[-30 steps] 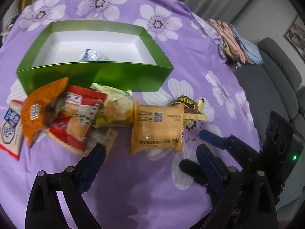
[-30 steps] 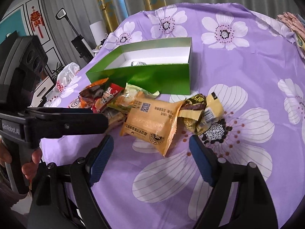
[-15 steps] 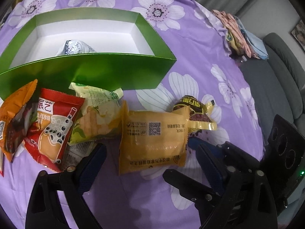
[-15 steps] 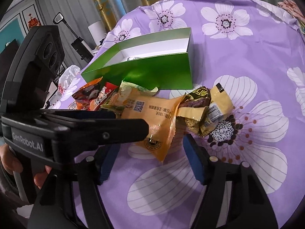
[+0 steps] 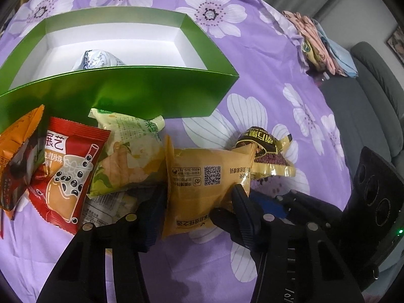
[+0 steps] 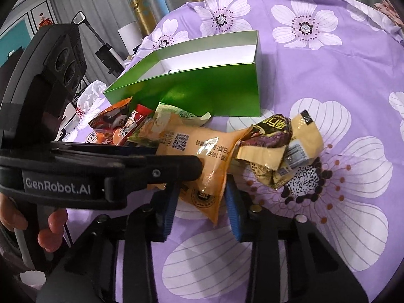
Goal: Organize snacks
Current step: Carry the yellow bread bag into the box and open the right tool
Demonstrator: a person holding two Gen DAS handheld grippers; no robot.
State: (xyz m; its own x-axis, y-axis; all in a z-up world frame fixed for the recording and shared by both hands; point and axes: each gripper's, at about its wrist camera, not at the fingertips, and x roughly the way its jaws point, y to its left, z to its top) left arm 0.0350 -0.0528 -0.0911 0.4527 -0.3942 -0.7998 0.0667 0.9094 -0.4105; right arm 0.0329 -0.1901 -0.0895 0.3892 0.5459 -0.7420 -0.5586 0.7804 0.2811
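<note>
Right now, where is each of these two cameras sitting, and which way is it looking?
Left wrist view: rides on the left gripper, looking along its black fingers over the snack row to the green box; the right gripper intrudes at lower right.
Right wrist view: rides on the right gripper, facing the same pile from the other side; the left gripper and a bare hand show at left.
Shared: both see the orange-yellow packet, the box and the purple flowered cloth.
</note>
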